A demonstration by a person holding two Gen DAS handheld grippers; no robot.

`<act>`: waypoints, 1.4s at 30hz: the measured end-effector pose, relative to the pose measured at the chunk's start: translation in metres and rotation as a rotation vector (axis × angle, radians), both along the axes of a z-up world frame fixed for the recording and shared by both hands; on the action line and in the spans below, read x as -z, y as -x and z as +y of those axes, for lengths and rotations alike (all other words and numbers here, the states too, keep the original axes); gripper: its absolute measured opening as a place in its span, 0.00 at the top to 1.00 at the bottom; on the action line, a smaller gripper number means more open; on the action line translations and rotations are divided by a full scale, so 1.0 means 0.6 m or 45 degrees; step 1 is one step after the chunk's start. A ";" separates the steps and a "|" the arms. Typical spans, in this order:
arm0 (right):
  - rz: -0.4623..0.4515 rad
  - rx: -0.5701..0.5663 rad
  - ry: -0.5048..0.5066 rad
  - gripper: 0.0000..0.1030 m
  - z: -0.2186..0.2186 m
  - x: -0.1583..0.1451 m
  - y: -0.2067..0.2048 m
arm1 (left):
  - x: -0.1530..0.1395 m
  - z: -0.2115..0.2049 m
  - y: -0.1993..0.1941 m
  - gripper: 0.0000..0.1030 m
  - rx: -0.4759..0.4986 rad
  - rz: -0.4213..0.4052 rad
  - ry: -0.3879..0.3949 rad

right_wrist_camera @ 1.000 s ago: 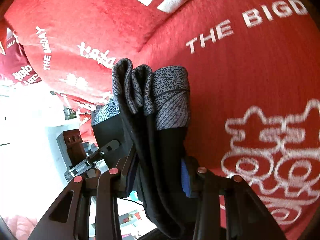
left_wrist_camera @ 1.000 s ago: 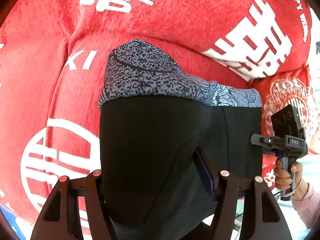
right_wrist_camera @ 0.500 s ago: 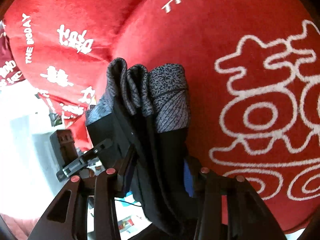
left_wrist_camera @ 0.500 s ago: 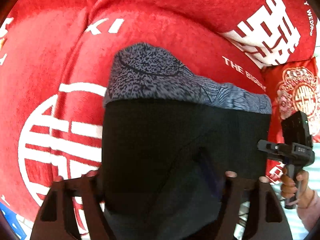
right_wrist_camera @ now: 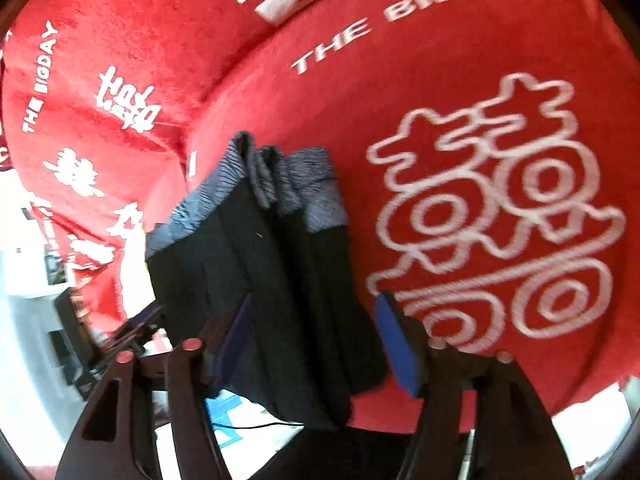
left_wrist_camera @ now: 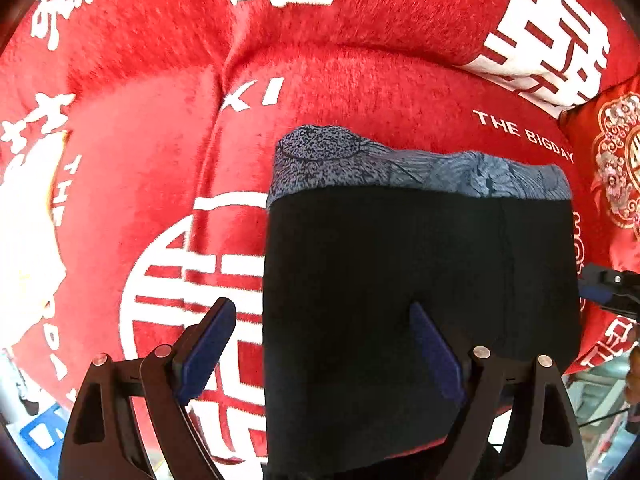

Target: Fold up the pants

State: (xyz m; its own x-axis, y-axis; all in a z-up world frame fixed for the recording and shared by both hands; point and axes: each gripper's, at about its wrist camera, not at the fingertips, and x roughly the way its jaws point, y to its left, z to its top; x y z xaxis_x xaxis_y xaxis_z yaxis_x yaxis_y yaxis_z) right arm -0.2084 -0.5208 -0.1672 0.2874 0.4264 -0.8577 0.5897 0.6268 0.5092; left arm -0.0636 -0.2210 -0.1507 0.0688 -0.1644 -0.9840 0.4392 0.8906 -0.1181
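Observation:
The folded black pants (left_wrist_camera: pixel 420 280) with a grey patterned waistband (left_wrist_camera: pixel 400 168) lie on the red sofa cushion (left_wrist_camera: pixel 360 92). My left gripper (left_wrist_camera: pixel 320 344) is open; its left finger is off the cloth and its right finger rests over the black fabric. In the right wrist view the pants (right_wrist_camera: pixel 280 280) show as a stack of folded layers, waistband end (right_wrist_camera: pixel 280 184) away from me. My right gripper (right_wrist_camera: pixel 316 340) is open, its fingers standing either side of the stack's near end. The right gripper's tip (left_wrist_camera: pixel 612 292) shows at the left view's right edge.
Red sofa cushions with white lettering and symbols (right_wrist_camera: pixel 500 216) surround the pants. A red embroidered pillow (left_wrist_camera: pixel 616 168) lies at the right. The cushion's front edge (right_wrist_camera: pixel 520 400) is close below; floor and blue items (right_wrist_camera: pixel 228 412) lie beyond it.
Both grippers have opened and let go of the pants, which now rest on the cushion. Both grippers have drawn back a little.

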 end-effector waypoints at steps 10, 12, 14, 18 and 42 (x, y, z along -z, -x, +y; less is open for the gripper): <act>0.147 -0.080 0.388 0.17 0.039 -0.072 0.061 | -0.048 -0.004 0.064 0.00 0.030 0.002 -0.093; 0.151 -0.091 0.440 0.07 0.053 -0.086 0.069 | -0.059 -0.001 0.078 0.00 0.042 -0.017 -0.124; 0.139 -0.112 0.511 0.00 0.073 -0.105 0.070 | -0.074 0.002 0.091 0.00 0.047 -0.043 -0.152; 0.103 -0.168 0.588 0.00 0.118 -0.143 0.061 | -0.105 0.008 0.113 0.00 0.042 -0.080 -0.169; 0.167 -0.254 0.561 0.00 0.246 -0.237 0.046 | -0.212 0.037 0.163 0.00 -0.027 -0.105 -0.195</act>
